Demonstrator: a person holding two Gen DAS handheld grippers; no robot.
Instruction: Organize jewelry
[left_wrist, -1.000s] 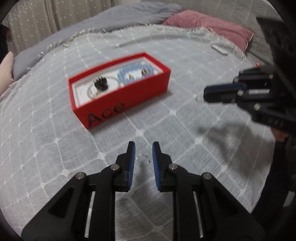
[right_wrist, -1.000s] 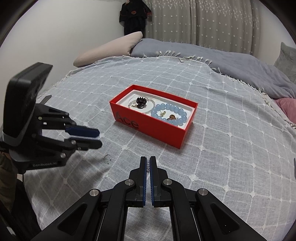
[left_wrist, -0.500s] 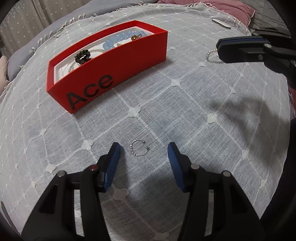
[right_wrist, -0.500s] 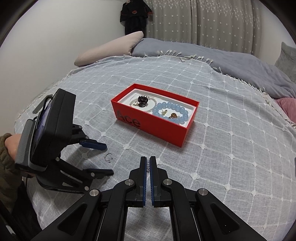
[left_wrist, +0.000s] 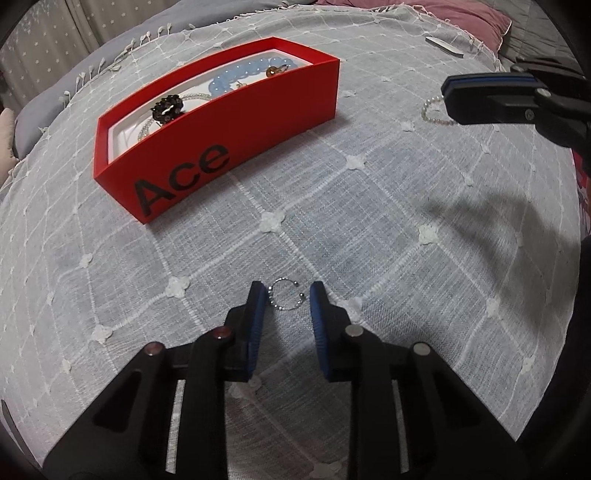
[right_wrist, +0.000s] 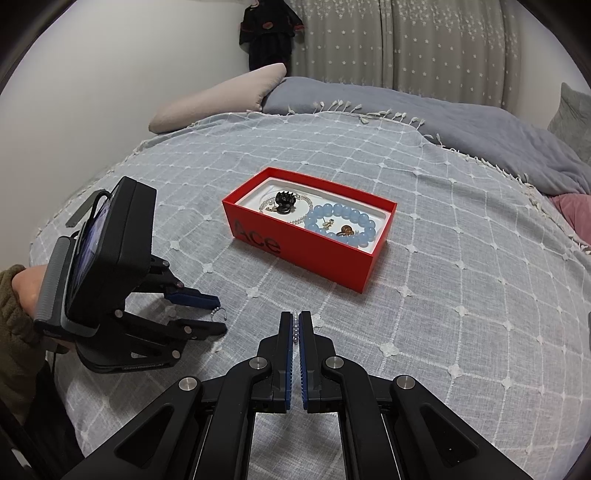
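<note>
1. Left wrist view: small beaded ring (left_wrist: 286, 298) flat on the grey checked bedspread (left_wrist: 369, 229) at lower centre, between the blue pads of the left gripper (left_wrist: 287, 299); open gap in the ring toward the right pad, left pad touching or just beside the ring's edge, right pad a little apart. Jaws just closing in, not yet pinching.
2. Red box (left_wrist: 236, 133) marked "Ace" in the upper left, long axis running from lower left to upper right; blue bead bracelet (left_wrist: 240, 74) and black flower-shaped piece (left_wrist: 168, 107) inside.
3. Right gripper (left_wrist: 448, 86) at the upper right edge, pearl strand (left_wrist: 432, 110) dangling below its tips.
4. Right wrist view: right gripper (right_wrist: 296, 325) pressed together on the pearl strand (right_wrist: 296, 326), pointing up-frame toward the box (right_wrist: 306, 254), whose long axis slants from upper left to lower right.
5. Bare bedspread open between ring and box, and right of the box out to the fringed edge; left gripper (right_wrist: 218, 314) at lower left, ring (right_wrist: 217, 313) at its tips.
</note>
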